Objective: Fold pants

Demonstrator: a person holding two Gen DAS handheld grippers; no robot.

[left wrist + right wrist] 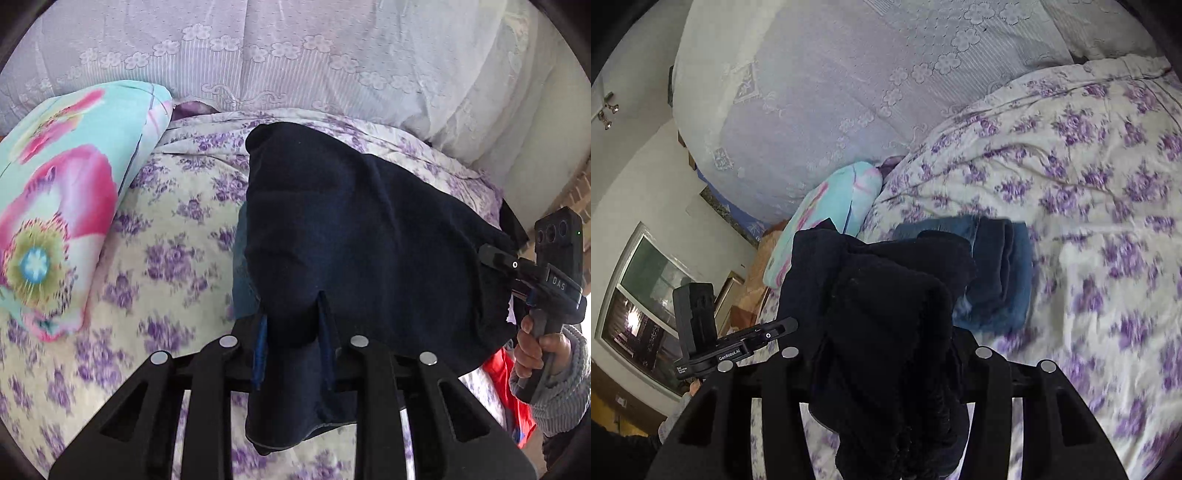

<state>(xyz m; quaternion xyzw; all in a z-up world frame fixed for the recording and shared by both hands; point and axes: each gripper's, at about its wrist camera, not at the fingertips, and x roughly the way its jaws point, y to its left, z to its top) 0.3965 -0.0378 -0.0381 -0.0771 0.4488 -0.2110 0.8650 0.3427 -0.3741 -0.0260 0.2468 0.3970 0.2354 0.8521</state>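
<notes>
Dark navy pants point(351, 229) hang stretched above the bed between both grippers. My left gripper point(291, 332) is shut on one bunched edge, and its blue-padded fingers point(258, 354) press the cloth from both sides. At the right edge my right gripper point(489, 256), held by a person's hand point(535, 350), pinches the other end. In the right wrist view the pants point(886, 314) are bunched thickly over my right gripper point(886, 343) and hide its fingers. The left gripper point(775, 328) shows at the left, clamped on the cloth.
The bed has a cream cover with purple flowers point(1071, 184). A folded pair of blue jeans point(1001, 273) lies on it just beyond the pants. A turquoise and pink pillow point(66, 206) lies at the left. White lace cloth point(295, 55) rises behind the bed. A red item point(498, 373) sits low right.
</notes>
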